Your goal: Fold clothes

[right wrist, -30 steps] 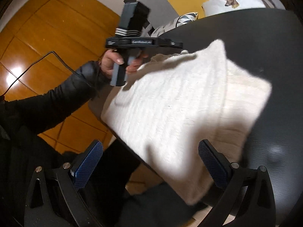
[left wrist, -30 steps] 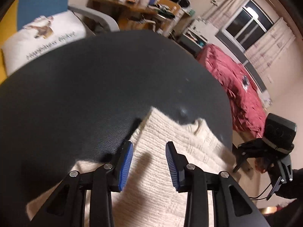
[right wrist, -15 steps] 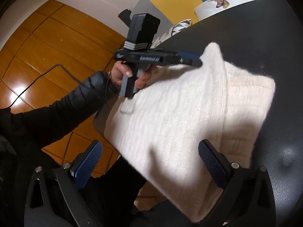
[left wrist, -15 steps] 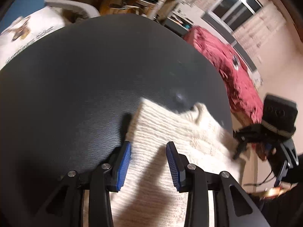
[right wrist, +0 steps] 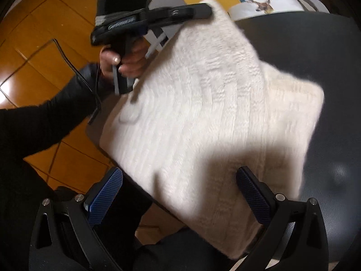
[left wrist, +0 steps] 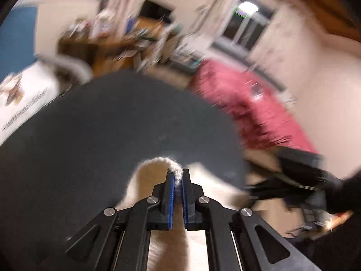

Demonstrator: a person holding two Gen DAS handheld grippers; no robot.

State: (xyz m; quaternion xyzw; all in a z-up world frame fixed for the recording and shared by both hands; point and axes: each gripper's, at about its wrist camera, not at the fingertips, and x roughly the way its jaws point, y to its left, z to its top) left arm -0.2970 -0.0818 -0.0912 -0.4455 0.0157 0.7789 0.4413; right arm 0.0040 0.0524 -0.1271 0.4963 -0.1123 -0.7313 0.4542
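On the round black table the cream knit sweater fills mid-frame, my left gripper at upper left pinching its raised corner shut, while my right gripper hangs wide open, empty, at its lower edge.

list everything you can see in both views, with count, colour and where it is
knit sweater: 1, cream, folded on the black surface, one edge lifted
round surface: 1, black, under the sweater
bedspread: 1, red, far right, blurred
cushion: 1, white with animal print, beyond the surface
desk: 1, brown, cluttered, background
window: 1, dark, far wall
floor: wooden, orange
left gripper: black with blue pads, shut on the sweater edge
right gripper: black with blue pads, open, over the sweater
hand: 1, on the left gripper's handle
sleeve: 1, black
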